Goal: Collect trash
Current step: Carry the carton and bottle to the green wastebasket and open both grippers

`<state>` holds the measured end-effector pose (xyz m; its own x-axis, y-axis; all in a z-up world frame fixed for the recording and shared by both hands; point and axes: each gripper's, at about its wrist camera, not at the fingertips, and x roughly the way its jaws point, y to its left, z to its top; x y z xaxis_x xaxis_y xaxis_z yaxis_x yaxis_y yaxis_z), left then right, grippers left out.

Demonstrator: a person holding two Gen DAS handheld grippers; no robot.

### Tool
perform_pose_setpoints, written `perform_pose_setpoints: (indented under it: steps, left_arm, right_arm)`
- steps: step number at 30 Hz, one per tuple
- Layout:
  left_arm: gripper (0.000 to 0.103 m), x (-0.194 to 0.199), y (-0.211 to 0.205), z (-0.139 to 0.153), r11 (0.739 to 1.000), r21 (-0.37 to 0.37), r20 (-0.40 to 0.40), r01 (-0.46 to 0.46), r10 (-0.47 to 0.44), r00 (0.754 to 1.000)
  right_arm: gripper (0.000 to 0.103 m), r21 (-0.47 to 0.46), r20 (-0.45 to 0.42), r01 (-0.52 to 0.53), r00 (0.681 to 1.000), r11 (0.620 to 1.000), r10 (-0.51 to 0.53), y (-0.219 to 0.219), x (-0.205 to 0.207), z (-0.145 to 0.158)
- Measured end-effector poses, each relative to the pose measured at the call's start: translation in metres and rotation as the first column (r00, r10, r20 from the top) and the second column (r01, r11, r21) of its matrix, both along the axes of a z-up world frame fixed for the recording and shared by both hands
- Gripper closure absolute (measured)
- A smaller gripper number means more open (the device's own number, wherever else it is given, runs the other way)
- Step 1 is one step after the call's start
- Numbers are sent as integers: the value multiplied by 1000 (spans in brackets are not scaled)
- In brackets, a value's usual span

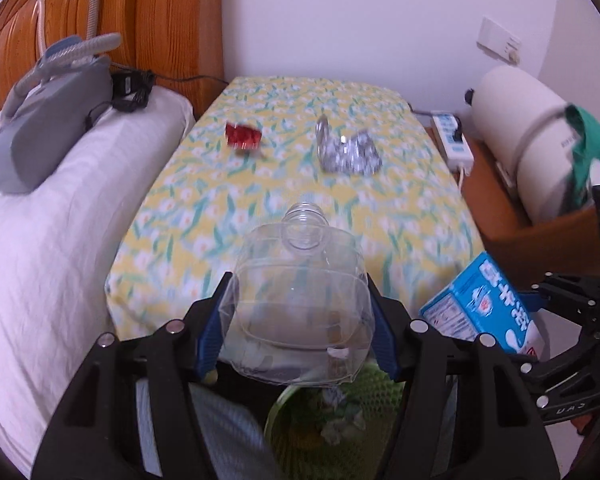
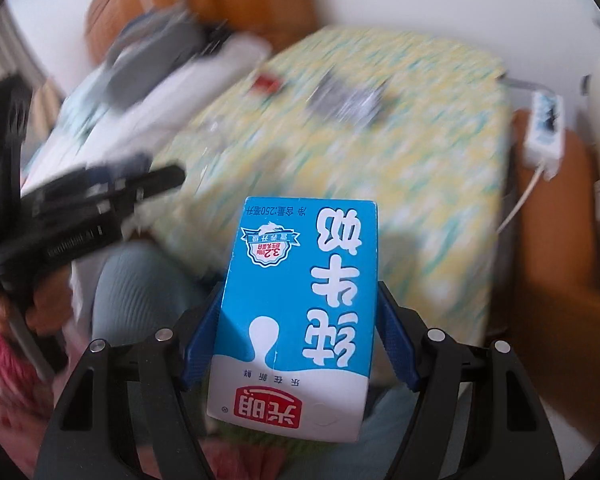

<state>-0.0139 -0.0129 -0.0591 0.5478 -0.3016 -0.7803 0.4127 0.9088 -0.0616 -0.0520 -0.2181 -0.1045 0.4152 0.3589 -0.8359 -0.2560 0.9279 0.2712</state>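
Observation:
My left gripper (image 1: 298, 280) is shut on a clear plastic bottle (image 1: 300, 320), whose open neck points away from me. Under it stands a green mesh bin (image 1: 332, 424) with some scraps inside. In the right wrist view my right gripper (image 2: 300, 292) is shut on a blue and white milk carton (image 2: 296, 304). The same carton (image 1: 484, 304) shows at the right of the left wrist view. On the floral-cloth table (image 1: 400, 220) lie a red wrapper (image 1: 243, 136) and a crumpled silver foil wrapper (image 1: 350, 152). The left gripper (image 2: 140, 186) appears blurred at the left of the right wrist view.
A white-sheeted bed (image 1: 52, 240) with a grey device (image 1: 48, 120) and hose lies on the left. On the right, a wooden stand (image 1: 540, 236) holds a white power strip (image 1: 452, 138) and a cream cylindrical appliance (image 1: 528, 136). A wall stands behind the table.

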Motion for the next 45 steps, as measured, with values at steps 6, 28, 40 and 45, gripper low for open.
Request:
perform_pose_setpoints:
  steps: [6,28,40,45]
  left_arm:
    - [44,-44,31,-34,1000,31,-99,4,0,995]
    - [44,-93,16,-80,995,47,-213,85,-73,974]
    - [21,-105,-6,-82,987,61,-223,151,-134,966]
    - [16,-104,-6,-77,987,60,-210,152,-137,968]
  right_arm:
    - [31,-17,-179,-156,972,988,150,44,-42,-65]
    - [7,-166,-152,-89,986,982,64,45,-66,-66]
    - [7,-193,-102,-9,995,981,-11,10,-58,-41]
    - [7,-183,-102,6,995,983,-25,5,-58,-44]
